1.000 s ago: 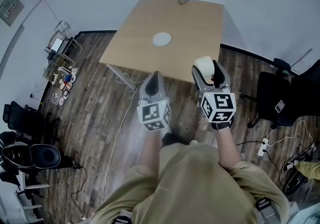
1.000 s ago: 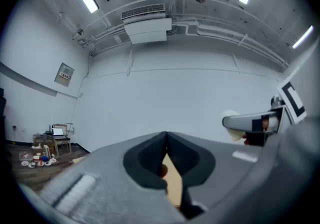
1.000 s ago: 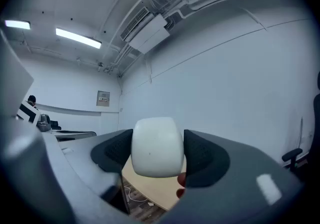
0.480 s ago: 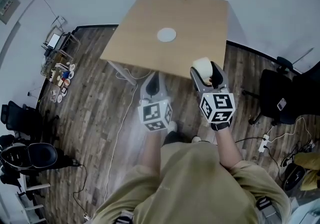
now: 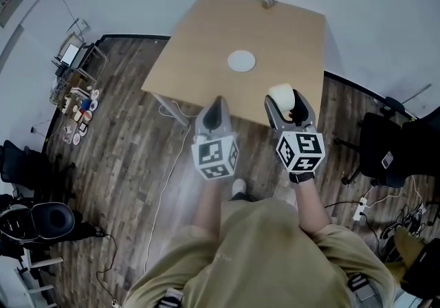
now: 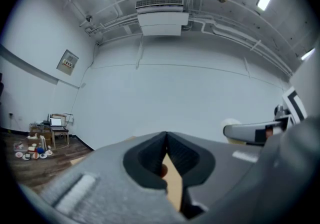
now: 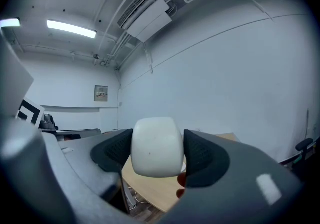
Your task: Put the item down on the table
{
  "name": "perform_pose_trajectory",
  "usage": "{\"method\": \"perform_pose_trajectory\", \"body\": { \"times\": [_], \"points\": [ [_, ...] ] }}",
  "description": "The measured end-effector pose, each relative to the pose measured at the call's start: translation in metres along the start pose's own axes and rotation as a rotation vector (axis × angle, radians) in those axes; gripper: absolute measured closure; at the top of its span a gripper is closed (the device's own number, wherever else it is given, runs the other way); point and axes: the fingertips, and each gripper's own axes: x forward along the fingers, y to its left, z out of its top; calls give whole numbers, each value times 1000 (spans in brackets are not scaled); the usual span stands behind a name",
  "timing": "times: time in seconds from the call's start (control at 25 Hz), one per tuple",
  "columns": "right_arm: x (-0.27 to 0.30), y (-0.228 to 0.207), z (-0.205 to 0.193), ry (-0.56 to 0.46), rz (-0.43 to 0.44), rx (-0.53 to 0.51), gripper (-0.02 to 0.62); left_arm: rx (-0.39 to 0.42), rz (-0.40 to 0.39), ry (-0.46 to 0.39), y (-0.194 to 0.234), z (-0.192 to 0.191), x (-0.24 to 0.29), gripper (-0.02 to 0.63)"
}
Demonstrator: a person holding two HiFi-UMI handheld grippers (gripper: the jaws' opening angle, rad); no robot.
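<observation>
White cup (image 7: pixel 155 146): clamped between right gripper (image 7: pixel 159 154) jaws, near the table (image 5: pixel 206 45) edge. Left gripper (image 6: pixel 166 143): jaws together, empty.

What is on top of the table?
On the table: a white round disc near the middle and a tiny unclear thing at the far edge. The right tool, holding a white item, hides some of the near edge.

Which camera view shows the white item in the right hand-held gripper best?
The right gripper view: the white item fills the centre, clamped between the jaws. The head view shows it small, from above, near the table edge. The left gripper view shows only a pale sliver of it.
</observation>
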Motion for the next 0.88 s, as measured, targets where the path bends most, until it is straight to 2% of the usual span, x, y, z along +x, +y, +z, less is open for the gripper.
{"method": "perform_pose_trajectory", "body": {
  "times": [0.24, 0.52, 0.68, 0.88],
  "points": [
    [50, 8, 0, -14, -27, 38, 273, -9, -14, -3, 40, 7, 33, 604],
    [91, 11, -15, 31, -50, 43, 273, -54, -19, 62, 76, -13, 63, 604],
    [112, -16, -17, 41, -49, 50, 273, -76, -10, 80, 71, -23, 96, 604],
    [150, -52, -14, 50, -28, 71, 273, -59, -17, 100, 53, -26, 145, 603]
  ]
}}
